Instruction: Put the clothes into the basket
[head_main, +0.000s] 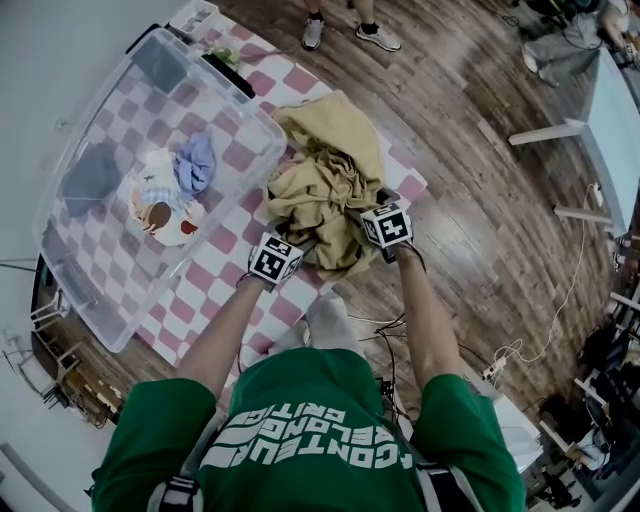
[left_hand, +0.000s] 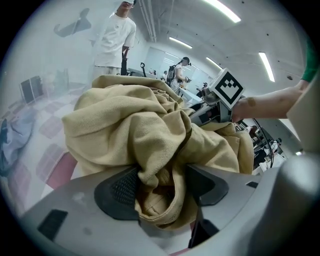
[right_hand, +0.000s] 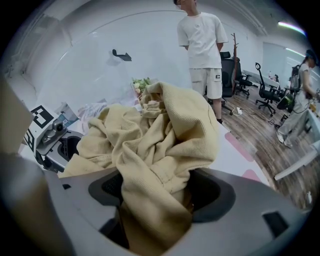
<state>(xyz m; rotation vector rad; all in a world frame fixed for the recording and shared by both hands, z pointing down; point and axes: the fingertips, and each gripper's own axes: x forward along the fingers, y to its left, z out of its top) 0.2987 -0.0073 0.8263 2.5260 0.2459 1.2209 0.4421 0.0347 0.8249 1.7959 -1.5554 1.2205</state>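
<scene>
Dark wood floor (head_main: 470, 180), white desks (head_main: 610, 100) off right, office chairs (right_hand: 237, 77) further back, strip lights (left_hand: 221, 10) overhead, plain white wall (right_hand: 150, 30) behind.

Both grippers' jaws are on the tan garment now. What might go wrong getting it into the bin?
Left gripper and right gripper each pinch only a fold of the bulky tan garment, so it may slip free. Hanging fabric may catch the rim of the clear bin.

Bright, even light; strong fisheye edges.
</scene>
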